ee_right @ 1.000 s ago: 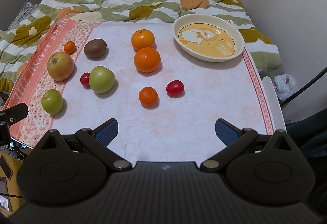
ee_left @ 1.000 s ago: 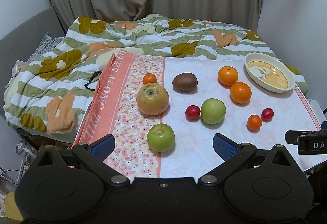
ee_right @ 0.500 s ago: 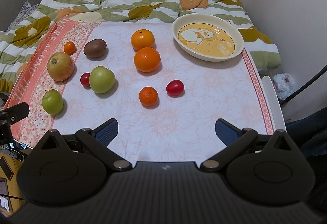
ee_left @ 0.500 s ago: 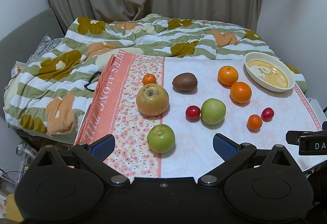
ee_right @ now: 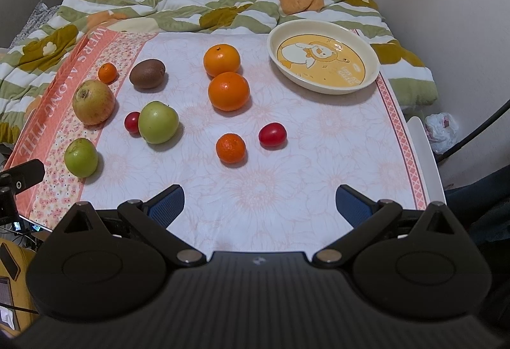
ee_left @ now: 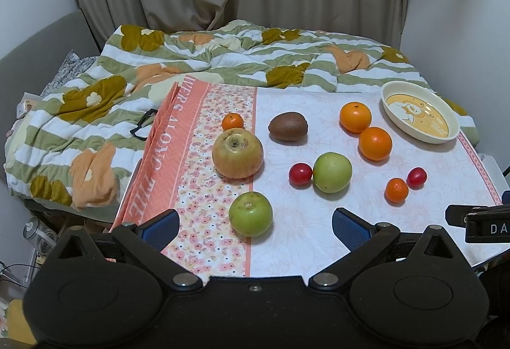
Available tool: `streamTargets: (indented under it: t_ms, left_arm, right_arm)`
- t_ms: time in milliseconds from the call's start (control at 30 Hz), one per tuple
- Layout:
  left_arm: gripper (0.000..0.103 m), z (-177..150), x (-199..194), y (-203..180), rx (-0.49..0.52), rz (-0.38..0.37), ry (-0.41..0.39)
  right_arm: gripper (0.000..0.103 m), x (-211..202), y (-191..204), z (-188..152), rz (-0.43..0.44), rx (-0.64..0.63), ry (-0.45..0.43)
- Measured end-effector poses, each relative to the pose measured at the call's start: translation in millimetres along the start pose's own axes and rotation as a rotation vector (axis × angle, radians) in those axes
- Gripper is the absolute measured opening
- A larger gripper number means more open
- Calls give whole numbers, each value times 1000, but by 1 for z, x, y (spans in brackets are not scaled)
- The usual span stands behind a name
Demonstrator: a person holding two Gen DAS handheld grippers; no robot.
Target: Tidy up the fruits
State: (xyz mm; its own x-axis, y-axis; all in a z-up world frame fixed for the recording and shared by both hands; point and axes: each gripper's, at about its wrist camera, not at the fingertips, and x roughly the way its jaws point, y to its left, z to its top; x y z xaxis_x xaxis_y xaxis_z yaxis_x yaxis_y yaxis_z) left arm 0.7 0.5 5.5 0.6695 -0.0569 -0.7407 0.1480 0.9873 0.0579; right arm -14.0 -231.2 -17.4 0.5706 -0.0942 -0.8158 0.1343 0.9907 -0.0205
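Ten fruits lie loose on the counter (ee_right: pixel 318 164) and none is in the bowl (ee_right: pixel 373 75), so by this judgement the sorting has not begun: nearest, the left claw (ee_left: pixel 253 226) and right claw (ee_right: pixel 259 202) both hang spread wide and empty above the near edge, the left one just behind a green apple (ee_left: pixel 251 214). Farther out lie a small mandarin (ee_right: pixel 230 148) and a red tomato (ee_right: pixel 272 134), then two oranges (ee_right: pixel 228 91), a kiwi (ee_right: pixel 147 73), and the empty bowl at the far right corner. Against the earlier frames, no fruit has shifted and both claws remain parted, with only a slight drift of the left view.
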Motion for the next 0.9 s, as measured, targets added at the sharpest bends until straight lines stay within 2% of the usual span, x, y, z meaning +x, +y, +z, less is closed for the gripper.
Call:
streamTargets:
  t_ms: [567,900]
  left_arm:
    - [103,-1,1,2,-21,12,28]
    - [103,-6,19,-8,-52,46,73]
  right_arm:
    - [103,2,-3,1,8,-8,26]
    - [103,30,-12,7,31,-57,90]
